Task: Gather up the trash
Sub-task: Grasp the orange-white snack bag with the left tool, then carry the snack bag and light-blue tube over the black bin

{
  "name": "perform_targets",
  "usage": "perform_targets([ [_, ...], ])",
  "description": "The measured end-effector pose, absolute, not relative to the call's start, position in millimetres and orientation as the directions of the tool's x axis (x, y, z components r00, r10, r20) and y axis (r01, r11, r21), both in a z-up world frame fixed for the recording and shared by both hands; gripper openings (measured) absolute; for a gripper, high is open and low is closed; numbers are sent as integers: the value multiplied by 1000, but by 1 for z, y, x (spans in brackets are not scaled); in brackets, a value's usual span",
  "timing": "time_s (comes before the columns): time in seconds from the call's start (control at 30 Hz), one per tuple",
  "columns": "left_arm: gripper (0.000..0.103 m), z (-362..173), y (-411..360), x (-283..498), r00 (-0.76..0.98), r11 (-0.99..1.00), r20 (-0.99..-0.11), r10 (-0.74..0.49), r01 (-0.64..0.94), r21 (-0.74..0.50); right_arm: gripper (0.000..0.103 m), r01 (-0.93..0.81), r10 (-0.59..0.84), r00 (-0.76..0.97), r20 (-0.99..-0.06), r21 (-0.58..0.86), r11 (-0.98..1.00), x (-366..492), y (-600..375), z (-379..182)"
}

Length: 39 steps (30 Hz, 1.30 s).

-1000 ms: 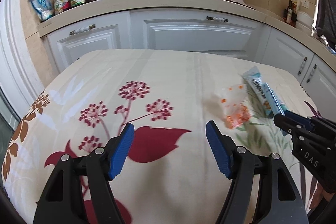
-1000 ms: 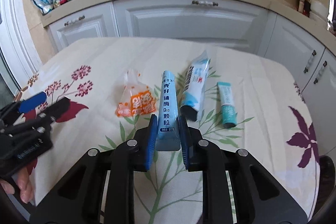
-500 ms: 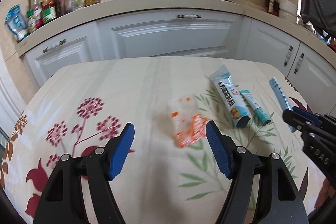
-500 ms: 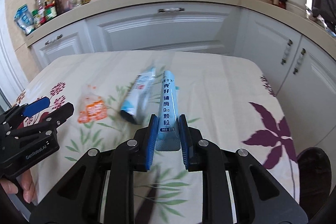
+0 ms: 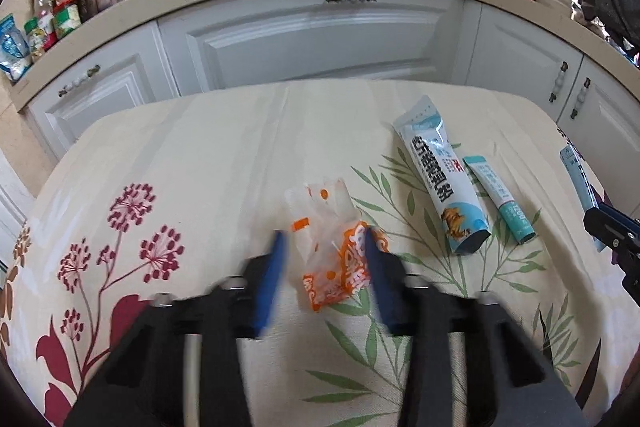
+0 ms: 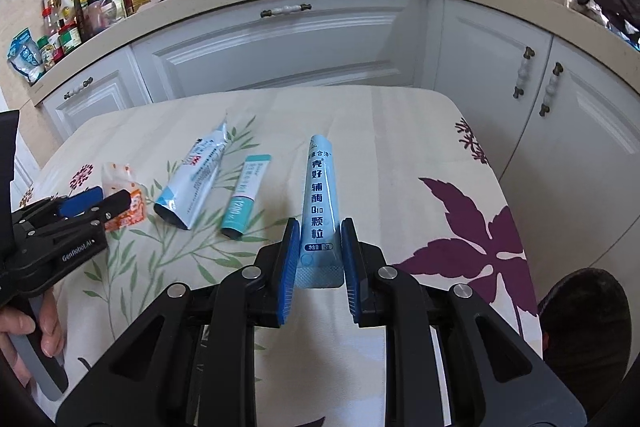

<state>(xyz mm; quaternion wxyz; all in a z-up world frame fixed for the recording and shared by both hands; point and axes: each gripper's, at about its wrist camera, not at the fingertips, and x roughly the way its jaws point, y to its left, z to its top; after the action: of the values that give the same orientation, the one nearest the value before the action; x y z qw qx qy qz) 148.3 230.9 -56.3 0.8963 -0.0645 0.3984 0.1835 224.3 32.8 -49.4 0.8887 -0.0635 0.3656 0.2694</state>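
L gripper (image 5: pixel 324 267) is closing its jaws around the orange-and-clear wrapper (image 5: pixel 332 251), which lies flat on the floral tablecloth (image 5: pixel 200 155) at table centre and sits betw. the pads — likely so it lifts without sliding. R gripper (image 6: pixel 318 255) is clamped on the blue sachet (image 6: pixel 321 203), held clear of the cloth, prob. for disposal. Still lying at approx. 2 o'clock of the wrapper: large white-blue pouch (image 5: pixel 440 183) and small teal sachet (image 5: pixel 500 199) — near, not obstructing.
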Motion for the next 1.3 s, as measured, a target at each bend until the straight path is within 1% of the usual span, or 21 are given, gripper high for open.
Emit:
perform_targets([
  [0.07,22,-58,231,148,613,925,-743,270,-379,24,21,-524,433,587,-684,87,847,225,31,-50],
  [0.17,17,-56,230,145,625,927,-734,266,-374,18,21,-521,433,590,-682,88,849,224,29,-49],
  [0.3,15,-53,226,140,636,930,-721,275,-365,32,21,-517,432,597,-676,88,851,221,26,-46],
  [0.53,15,-39,222,125,661,931,-698,277,-364,26,21,-504,433,623,-651,89,859,213,14,-35],
  [0.77,15,-16,207,107,712,934,-643,282,-356,15,21,-483,428,658,-620,88,871,197,-5,-23],
  [1.0,15,1,182,95,754,950,-607,252,-311,8,21,-451,403,690,-601,79,889,179,-29,-12],
  [1.3,15,10,140,87,787,971,-583,199,-238,11,21,-381,349,737,-579,70,922,157,-77,-2],
])
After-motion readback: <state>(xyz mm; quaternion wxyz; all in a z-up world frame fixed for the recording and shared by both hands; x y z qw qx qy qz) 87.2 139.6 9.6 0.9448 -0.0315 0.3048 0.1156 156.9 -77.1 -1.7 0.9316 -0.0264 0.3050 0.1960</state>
